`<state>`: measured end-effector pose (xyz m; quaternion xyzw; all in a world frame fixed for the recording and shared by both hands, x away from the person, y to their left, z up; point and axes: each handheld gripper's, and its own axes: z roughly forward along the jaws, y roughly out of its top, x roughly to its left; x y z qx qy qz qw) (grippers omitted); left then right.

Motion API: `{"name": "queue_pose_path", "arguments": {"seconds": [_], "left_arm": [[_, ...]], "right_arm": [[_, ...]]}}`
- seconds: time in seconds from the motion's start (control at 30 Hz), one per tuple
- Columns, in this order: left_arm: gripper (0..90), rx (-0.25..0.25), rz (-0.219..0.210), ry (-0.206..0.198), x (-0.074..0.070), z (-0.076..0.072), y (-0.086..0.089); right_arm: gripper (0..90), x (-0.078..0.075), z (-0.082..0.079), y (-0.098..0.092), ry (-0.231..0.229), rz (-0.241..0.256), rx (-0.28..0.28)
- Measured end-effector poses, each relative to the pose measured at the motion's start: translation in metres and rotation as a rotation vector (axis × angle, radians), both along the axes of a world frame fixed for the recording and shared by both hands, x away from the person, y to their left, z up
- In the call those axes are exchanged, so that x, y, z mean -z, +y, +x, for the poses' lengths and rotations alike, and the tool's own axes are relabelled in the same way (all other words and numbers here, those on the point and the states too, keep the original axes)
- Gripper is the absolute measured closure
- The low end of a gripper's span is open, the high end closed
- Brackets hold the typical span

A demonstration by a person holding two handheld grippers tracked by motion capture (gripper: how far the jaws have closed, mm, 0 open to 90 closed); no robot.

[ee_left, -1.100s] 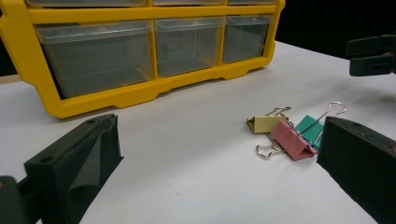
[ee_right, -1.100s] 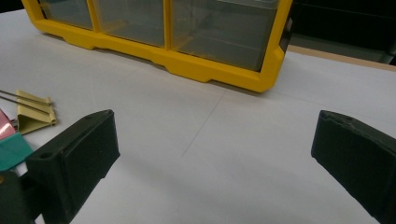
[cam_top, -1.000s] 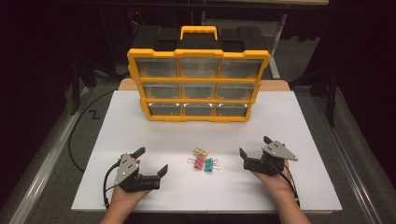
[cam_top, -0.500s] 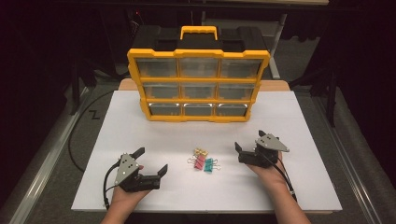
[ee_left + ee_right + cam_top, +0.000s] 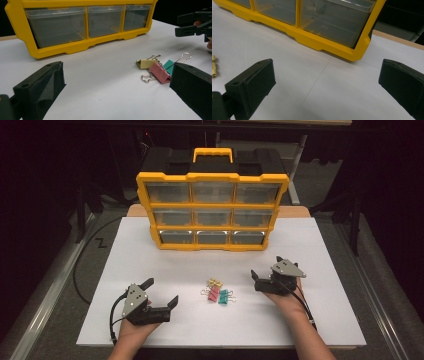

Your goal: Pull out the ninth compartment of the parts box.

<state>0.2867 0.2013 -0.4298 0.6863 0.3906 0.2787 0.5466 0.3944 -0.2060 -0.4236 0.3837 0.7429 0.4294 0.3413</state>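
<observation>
Both tools, left (image 5: 161, 294) and right (image 5: 263, 274), gape wide, empty; small coloured metal binder clips (image 5: 217, 292) lie clustered between them, handles pointing various ways.

right gripper (image 5: 327, 85) jaws wide apart over white sheet (image 5: 294, 75), nothing between them. yellow organizer (image 5: 322, 42) corner ahead, clear drawers. yellow clip (image 5: 213, 66) at left edge.

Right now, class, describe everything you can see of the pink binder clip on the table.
The pink binder clip is a small folded clip that looks like painted metal, with silver wire handles. It lies flat on the white table, between a yellow clip and a teal clip, touching or overlapping both. Neither hand-held gripper touches it; the drawer organiser stands farther back.
</observation>
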Motion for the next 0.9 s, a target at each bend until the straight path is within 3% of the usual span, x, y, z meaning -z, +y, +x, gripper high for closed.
{"name": "queue_pose_path", "arguments": {"seconds": [0.43,0.6,0.7,0.9], "left_arm": [[0.6,0.003,0.003,-0.006,-0.003,-0.002,0.001],[0.6,0.017,-0.002,-0.017,-0.003,-0.003,-0.003],[0.6,0.033,0.02,-0.023,-0.002,-0.004,-0.006],[0.4,0.055,0.011,-0.015,0.0,-0.003,-0.008]], "right_arm": [[2.6,0.003,-0.008,-0.017,0.013,-0.13,0.005],[1.8,0.003,-0.014,-0.029,0.027,-0.148,-0.015],[1.8,0.004,-0.019,-0.032,0.032,-0.191,-0.031],[1.8,0.001,-0.025,-0.025,-0.003,-0.289,-0.061]]}}
